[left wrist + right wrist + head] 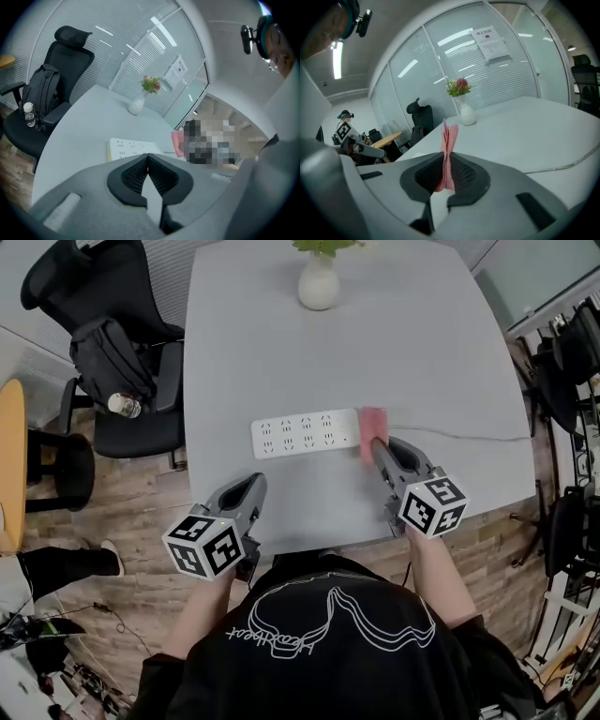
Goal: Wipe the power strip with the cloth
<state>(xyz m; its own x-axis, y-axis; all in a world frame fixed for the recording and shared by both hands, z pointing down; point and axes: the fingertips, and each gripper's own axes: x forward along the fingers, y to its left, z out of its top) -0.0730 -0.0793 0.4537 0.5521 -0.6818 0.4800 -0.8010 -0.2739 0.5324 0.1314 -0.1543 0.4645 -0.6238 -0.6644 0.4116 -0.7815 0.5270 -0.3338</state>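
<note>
A white power strip (pixel 306 433) lies flat in the middle of the grey table (pixel 422 343); it also shows in the left gripper view (pixel 126 149). My right gripper (pixel 377 442) is shut on a folded pink cloth (pixel 373 430), which rests at the strip's right end. In the right gripper view the cloth (pixel 448 147) stands pinched upright between the jaws (pixel 446 165). My left gripper (pixel 257 486) is shut with nothing in it, near the table's front edge, below the strip's left part; its closed jaws fill the left gripper view (pixel 147 160).
A white vase with flowers (pixel 319 279) stands at the table's far edge. The strip's cable (pixel 469 435) runs right across the table. A black office chair with a backpack (pixel 112 352) stands left of the table; a yellow table (pixel 11 465) is farther left.
</note>
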